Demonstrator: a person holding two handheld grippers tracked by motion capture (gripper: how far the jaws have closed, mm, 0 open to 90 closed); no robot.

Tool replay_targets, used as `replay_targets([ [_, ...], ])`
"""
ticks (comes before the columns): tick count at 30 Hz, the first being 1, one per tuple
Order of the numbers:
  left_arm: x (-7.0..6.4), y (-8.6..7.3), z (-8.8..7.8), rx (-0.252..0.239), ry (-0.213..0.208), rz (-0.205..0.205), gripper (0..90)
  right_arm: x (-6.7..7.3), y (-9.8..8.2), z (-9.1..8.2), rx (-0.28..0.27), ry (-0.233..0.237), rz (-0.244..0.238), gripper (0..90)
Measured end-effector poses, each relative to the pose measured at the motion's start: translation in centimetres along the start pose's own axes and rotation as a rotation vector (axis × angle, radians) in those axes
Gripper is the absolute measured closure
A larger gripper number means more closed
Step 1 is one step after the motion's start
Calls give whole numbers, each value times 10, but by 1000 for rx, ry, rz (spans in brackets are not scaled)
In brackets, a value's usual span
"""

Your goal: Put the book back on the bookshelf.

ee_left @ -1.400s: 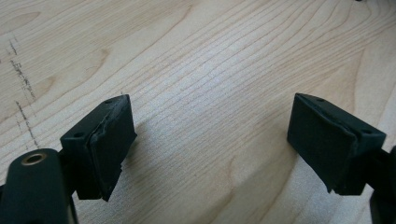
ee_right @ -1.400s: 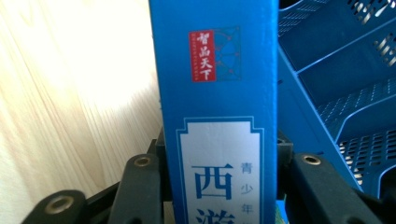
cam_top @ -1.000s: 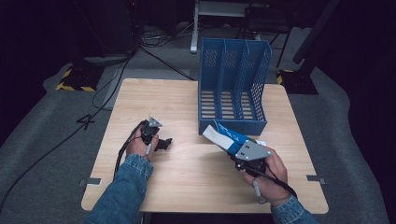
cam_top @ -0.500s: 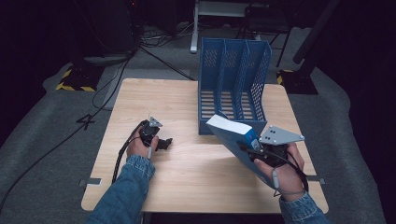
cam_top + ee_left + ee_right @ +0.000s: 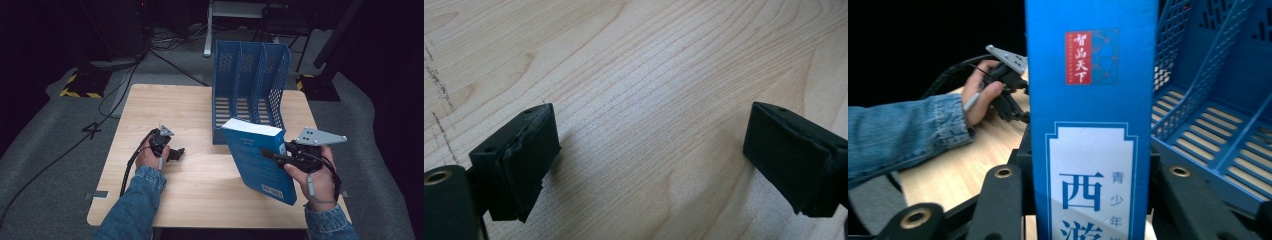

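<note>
Resting on the worktop point(image 5: 200, 195) at the left, the left gripper point(image 5: 172, 152) has its fingers point(image 5: 519, 160) spread wide with only bare wood grain between them; it holds nothing and sits well apart from the work. Toward the middle stands the blue file rack point(image 5: 250, 95), at the far side of the worktop, its three upright slots opening toward the person. Just in front of it, lifted clear of the wood, is the blue book point(image 5: 260, 160), clamped by its spine side between the fingers of the right gripper point(image 5: 280, 152). The book's long axis runs tilted, top corner leaning toward the rack and lower corner toward the person. In the right gripper view the spine point(image 5: 1093, 115) rises straight up between the fingers, with the rack's slots just to its right. The right hand is plainly the nearer one; I judge the move ahead turns on bringing the book upright and lining its thin edge with a slot lying forward of it.
</note>
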State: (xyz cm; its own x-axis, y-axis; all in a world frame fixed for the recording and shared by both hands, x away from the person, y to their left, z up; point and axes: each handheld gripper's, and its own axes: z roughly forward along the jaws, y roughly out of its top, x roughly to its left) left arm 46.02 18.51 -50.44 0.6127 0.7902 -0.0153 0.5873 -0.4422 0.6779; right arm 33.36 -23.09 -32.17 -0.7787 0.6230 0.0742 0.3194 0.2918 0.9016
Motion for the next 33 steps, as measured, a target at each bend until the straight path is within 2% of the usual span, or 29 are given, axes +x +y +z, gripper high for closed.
replay_targets([
  [5, 0, 0, 0, 0, 0, 1, 80, -3, 2, 2, -8, 16, 5, 620],
  [13, 0, 0, 0, 0, 0, 0, 80, -15, 10, 7, -50, 50, 39, 620],
  [19, 0, 0, 0, 0, -1, 1, 80, -20, 22, 13, -80, 56, 24, 620],
  [22, 0, 0, 0, 0, -1, 1, 80, -25, 27, 15, -100, 68, 42, 620],
  [23, 0, 0, 0, 0, 0, 0, 79, -27, 31, 15, -122, 69, 43, 620],
  [25, 0, 0, 0, 1, -5, 0, 78, -27, 34, 16, -124, 71, 41, 620],
  [32, 1, 1, 1, 4, -11, 3, 67, -35, 58, 26, -156, 63, 79, 620],
  [33, 1, 2, 2, 6, -12, 4, 65, -35, 61, 28, -175, 55, 79, 620],
])
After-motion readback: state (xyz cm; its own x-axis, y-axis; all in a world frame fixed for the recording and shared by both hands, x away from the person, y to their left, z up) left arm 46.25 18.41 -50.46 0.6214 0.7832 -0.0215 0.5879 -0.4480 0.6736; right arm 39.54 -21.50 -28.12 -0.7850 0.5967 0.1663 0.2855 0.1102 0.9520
